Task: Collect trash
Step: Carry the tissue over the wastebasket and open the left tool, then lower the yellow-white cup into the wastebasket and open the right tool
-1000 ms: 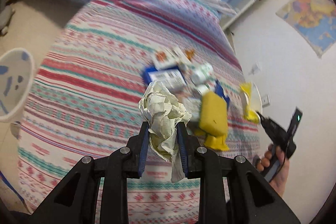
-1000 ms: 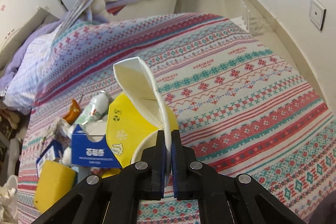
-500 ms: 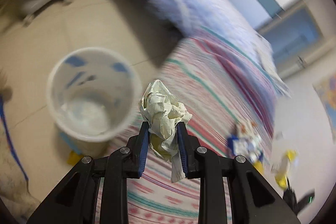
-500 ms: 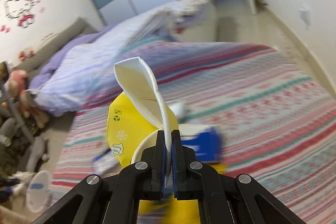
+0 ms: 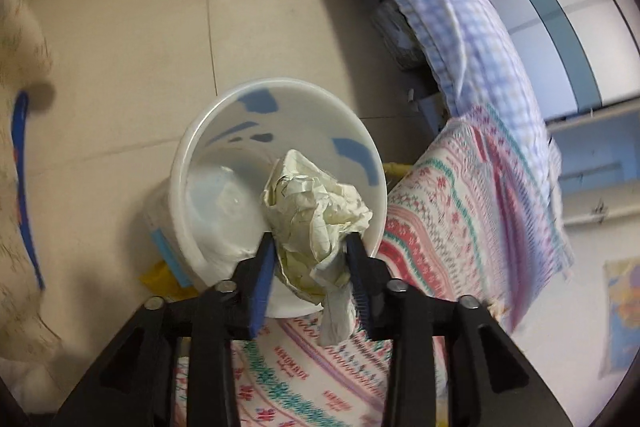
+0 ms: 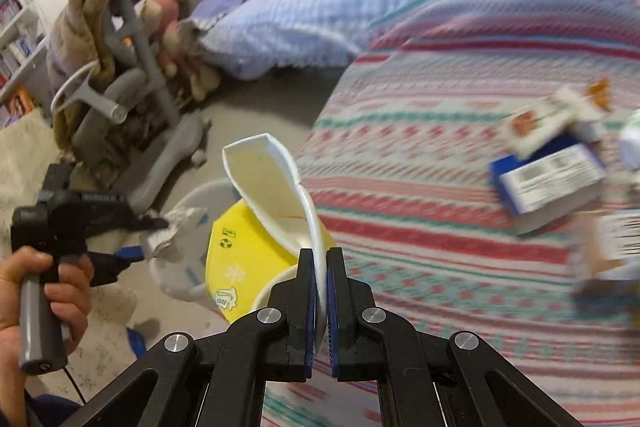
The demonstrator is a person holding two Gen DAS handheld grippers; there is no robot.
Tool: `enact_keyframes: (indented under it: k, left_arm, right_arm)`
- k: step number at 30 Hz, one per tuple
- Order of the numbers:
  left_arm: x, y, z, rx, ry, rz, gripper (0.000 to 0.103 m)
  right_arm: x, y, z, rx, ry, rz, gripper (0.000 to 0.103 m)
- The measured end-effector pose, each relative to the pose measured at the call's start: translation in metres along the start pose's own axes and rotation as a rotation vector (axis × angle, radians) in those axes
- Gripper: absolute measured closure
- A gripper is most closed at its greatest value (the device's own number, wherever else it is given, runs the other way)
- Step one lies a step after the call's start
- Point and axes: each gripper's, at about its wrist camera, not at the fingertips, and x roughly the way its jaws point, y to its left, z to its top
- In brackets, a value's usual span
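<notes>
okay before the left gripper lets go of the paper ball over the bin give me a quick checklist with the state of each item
1. Paper ball clamped in left gripper: ok.
2. Bin opening lies behind the ball in the left wrist view: ok.
3. Ball truly above the opening, not its near rim: cannot tell; no side view.
4. Bin has room: ok, only a white liner shows inside.
5. Right gripper grips the yellow cup by its white rim: ok.
6. More trash left on the bed: not ok, boxes remain.
</notes>
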Motion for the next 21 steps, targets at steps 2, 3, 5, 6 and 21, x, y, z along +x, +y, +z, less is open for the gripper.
enact_keyframes:
  k: [2, 3, 5, 6, 21]
  left_arm:
    - [0.002, 0.003, 0.004, -0.02, 0.03, -0.03, 0.05]
    - [0.0, 0.003, 0.004, -0.017, 0.028, -0.035, 0.049]
    - [-0.005, 0.004, 0.005, -0.007, 0.008, -0.02, 0.048]
    - [-0.007, 0.006, 0.006, -0.009, -0.004, -0.014, 0.047]
    - [-0.041, 0.03, 0.018, -0.08, -0.121, -0.025, 0.047]
  right_arm:
    - [0.018, 0.006, 0.0, 0.015, 0.021, 0.02, 0.099]
    - [0.027, 0.007, 0.002, 0.028, 0.028, 0.033, 0.099]
    - [0.036, 0.014, 0.005, 0.052, 0.03, 0.055, 0.099]
    - [0.04, 0.018, 0.005, 0.062, 0.029, 0.068, 0.099]
    - [0.138, 0.107, 0.036, -0.052, 0.134, 0.026, 0.038]
